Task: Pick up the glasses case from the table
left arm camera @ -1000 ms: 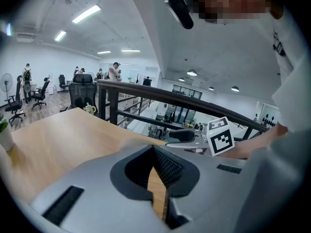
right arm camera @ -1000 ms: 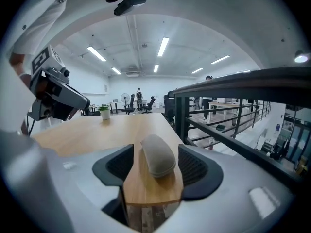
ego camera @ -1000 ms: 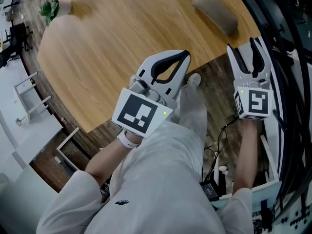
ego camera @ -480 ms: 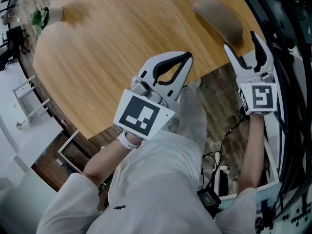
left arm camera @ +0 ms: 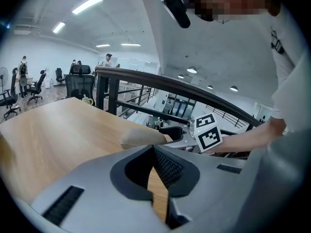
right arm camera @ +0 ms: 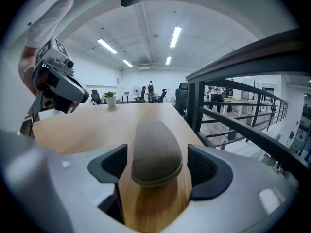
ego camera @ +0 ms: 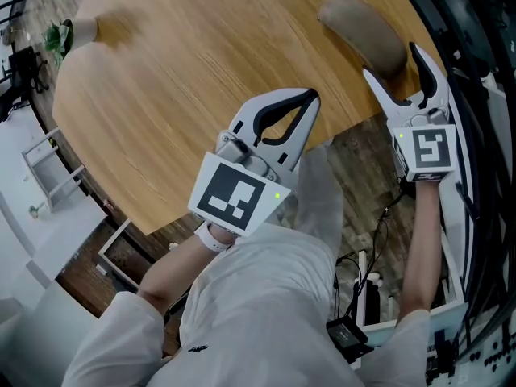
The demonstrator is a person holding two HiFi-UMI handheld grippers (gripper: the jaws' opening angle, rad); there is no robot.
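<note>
The glasses case [ego camera: 361, 32] lies on the wooden table [ego camera: 185, 79], close to the table's right edge in my head view. It is a rounded grey-brown shell, shut, so I cannot see what it holds. My right gripper [ego camera: 393, 64] sits at its near end. In the right gripper view the jaws have just been opening and now stand spread wide, one on each side of the case's nose. A strip of bare wood shows between each pad and the case, so nothing is pinched.

My left gripper [ego camera: 309, 97] hangs over the table's near edge, well apart from the case. Its jaws are pressed together with nothing between them.

The only other container I can find is a pale pot [ego camera: 85, 29] at the table's far left corner, with a green plant [ego camera: 59, 37] in it.

The head view alone shows the dark plank floor [ego camera: 363, 160] below the table edge and the cables [ego camera: 367, 240] running across it. The right gripper view adds a black railing [right arm camera: 228, 106] just beyond the table, ceiling lights [right arm camera: 176, 36] and office chairs [right arm camera: 95, 98] far back. The left gripper view gives what neither of the others does: the case seen side-on, and behind it the right gripper's marker cube [left arm camera: 210, 132] and the forearm [left arm camera: 252, 137] carrying it.
</note>
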